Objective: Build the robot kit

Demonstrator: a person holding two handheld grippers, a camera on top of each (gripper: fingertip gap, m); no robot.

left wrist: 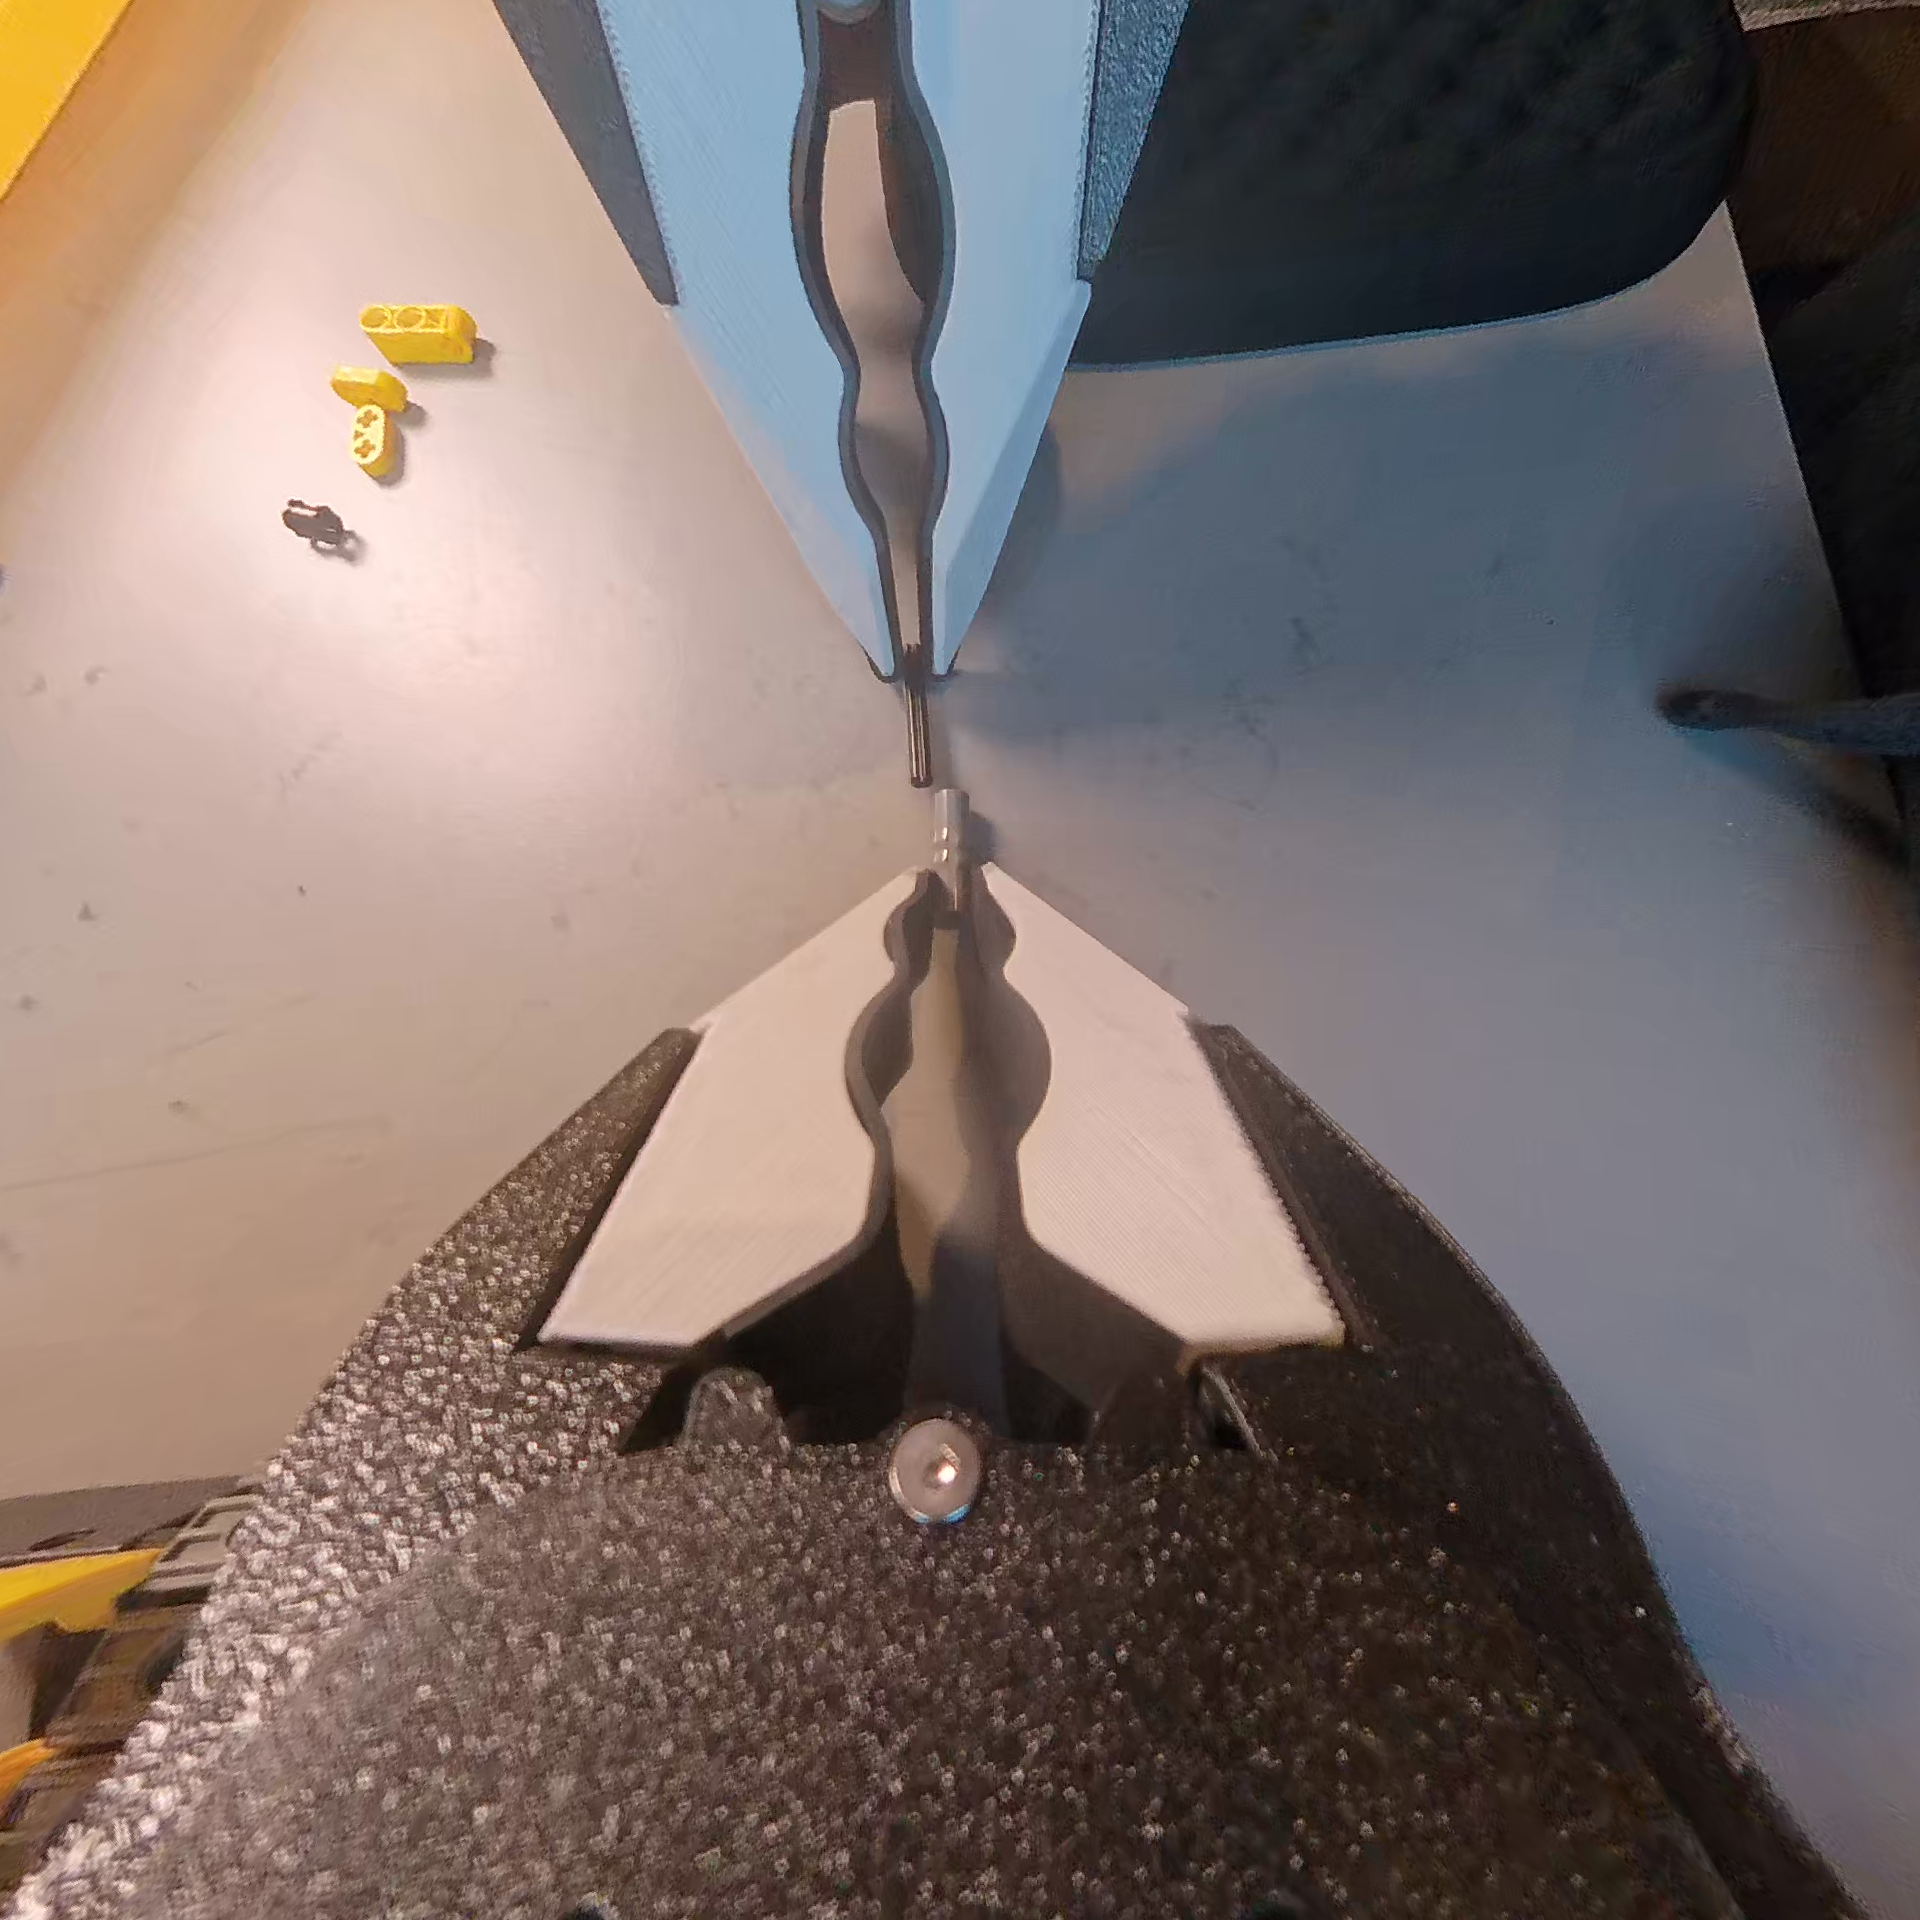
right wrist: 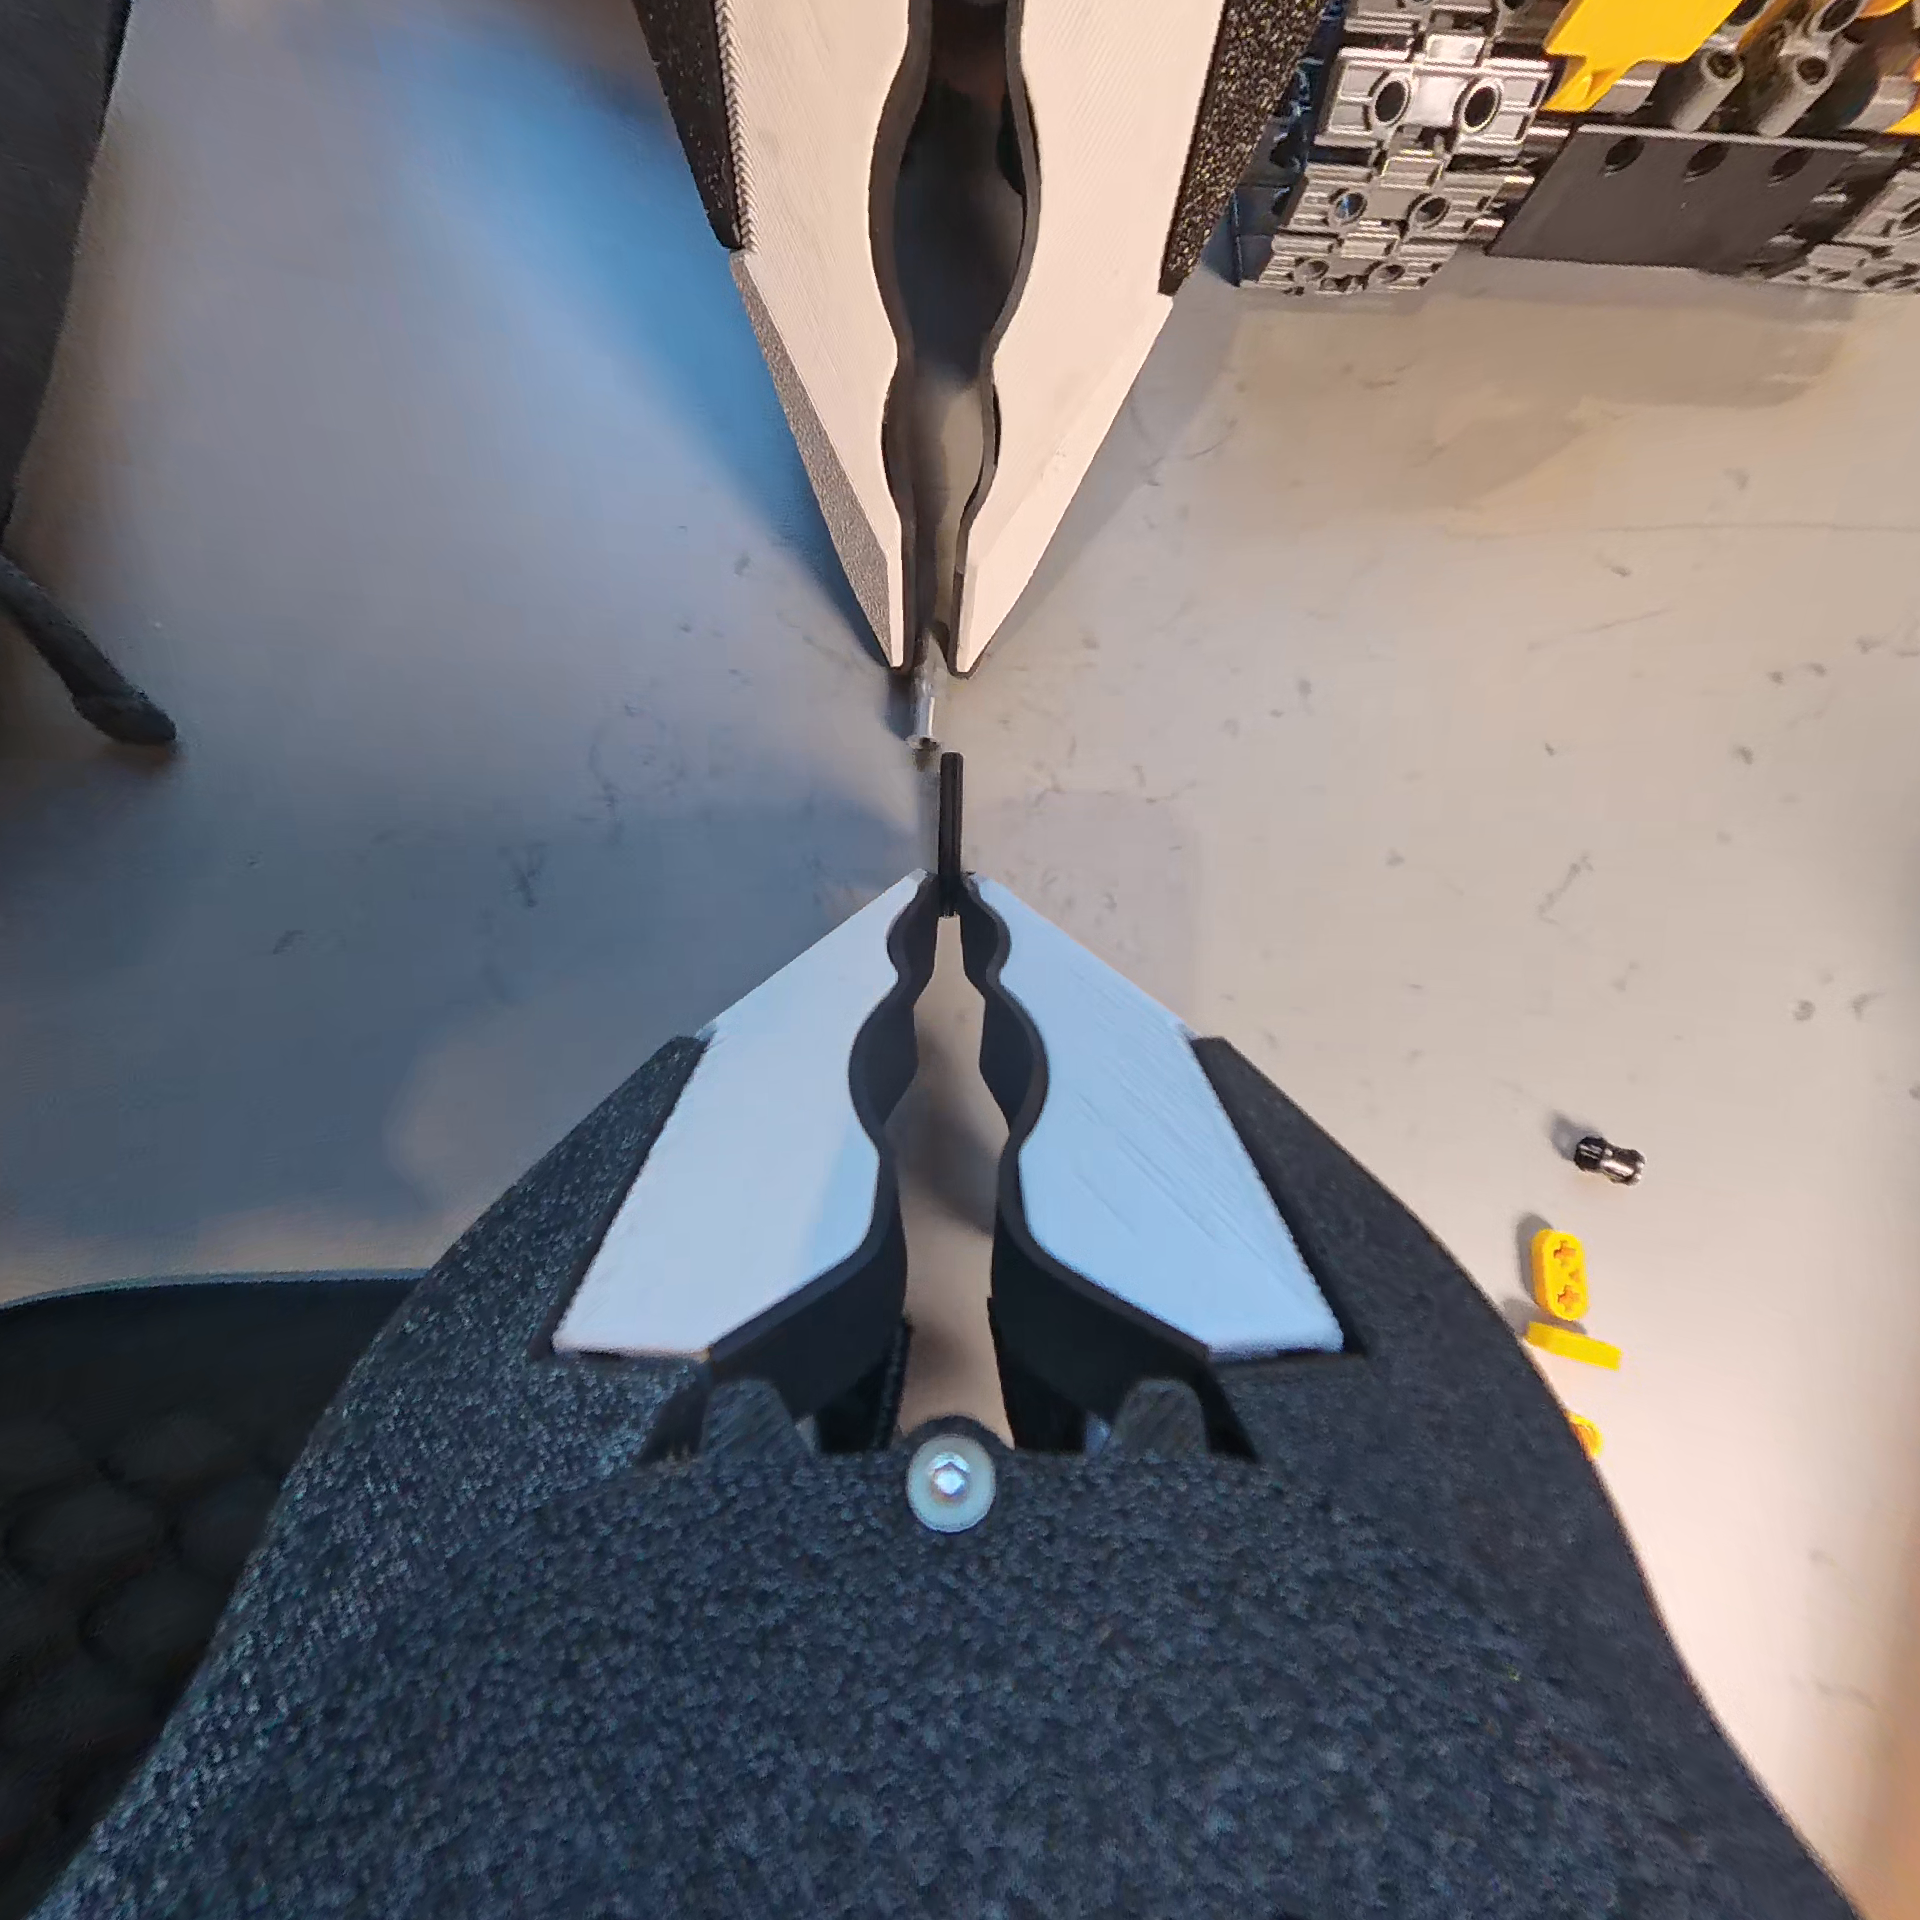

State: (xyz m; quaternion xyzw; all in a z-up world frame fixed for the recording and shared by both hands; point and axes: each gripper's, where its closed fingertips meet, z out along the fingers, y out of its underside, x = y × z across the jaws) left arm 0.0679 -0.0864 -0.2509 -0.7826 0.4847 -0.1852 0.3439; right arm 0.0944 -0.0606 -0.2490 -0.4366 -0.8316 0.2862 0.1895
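My left gripper is shut on a small grey sleeve that sticks out past its tips. My right gripper is shut on a thin black axle that points forward. The two grippers face each other tip to tip above the grey table. The axle's free end and the sleeve's open end are a small gap apart and nearly in line. In the left wrist view the right gripper comes down from the top. In the right wrist view the left gripper comes down from the top.
Three small yellow pieces and a black pin lie on the table at the left; they show at the right in the right wrist view. A grey, black and yellow brick model stands beyond. A dark chair is at the table's edge. One gripper's finger ends stand about 5 centimeters off the other's.
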